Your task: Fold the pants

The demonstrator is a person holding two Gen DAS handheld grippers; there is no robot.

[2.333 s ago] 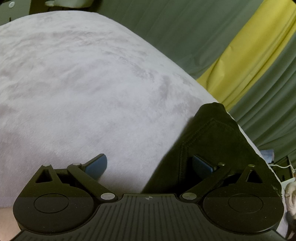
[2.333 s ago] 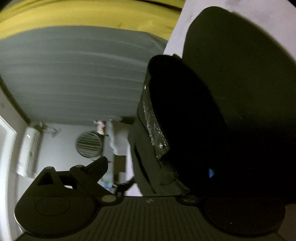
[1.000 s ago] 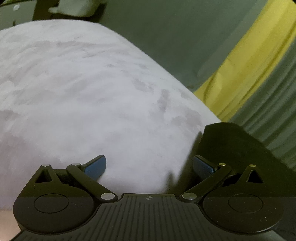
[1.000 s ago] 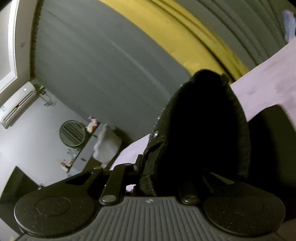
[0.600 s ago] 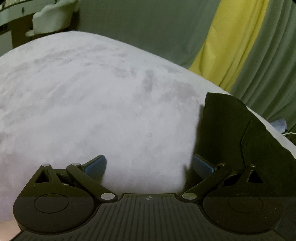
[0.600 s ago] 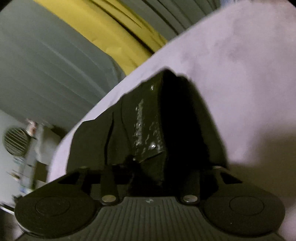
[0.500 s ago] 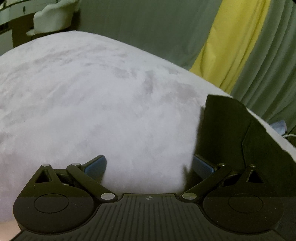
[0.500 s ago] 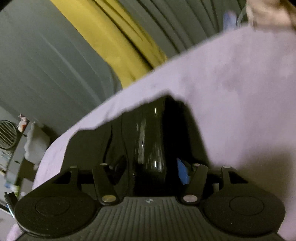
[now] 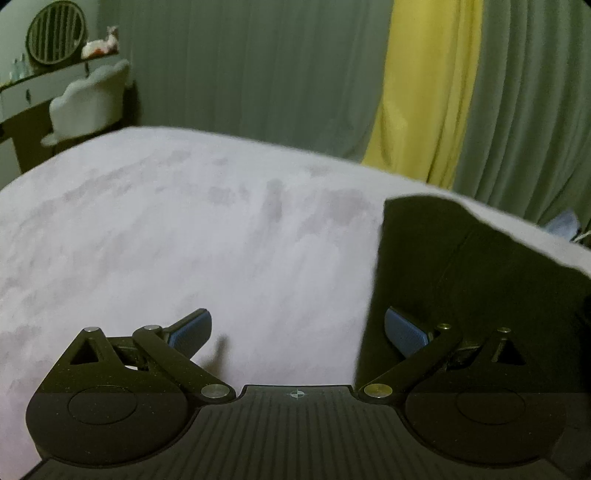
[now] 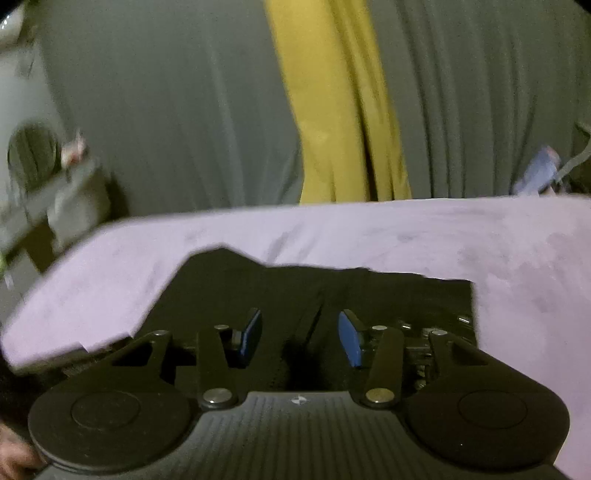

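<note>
I have two grippers, one in each hand, and one pair of black pants (image 10: 325, 291) to deal with. The pants lie flat on the bed (image 9: 184, 240), which is covered in a pale lilac, suede-like cloth.

My left gripper (image 9: 297, 328) stands with its jaws spread wide and nothing between them, only bare bed cover. Both of its blue pads show, one at 8 o'clock and one at 4 o'clock in the left wrist view. The pants (image 9: 461, 266) sit at 3 to 4 o'clock there, their left edge running just beside the right-hand pad (image 9: 404, 330); I cannot tell whether that pad touches the cloth.

My right gripper (image 10: 299, 338) hangs over the pants, its jaws about half open and closing. Its two blue pads (image 10: 349, 338) stand apart with dark fabric behind them, and neither pad presses on the cloth, so I hold nothing. Small metal studs or buttons glint on the pants at 4 o'clock in this view; it is too blurred to count them.

Behind the bed hang grey-green curtains (image 9: 258, 74) with one yellow curtain (image 9: 424, 92) at 1 o'clock. At 10 o'clock stand one white chair (image 9: 88, 99) and one round ribbed object (image 9: 55, 31) on a shelf.
</note>
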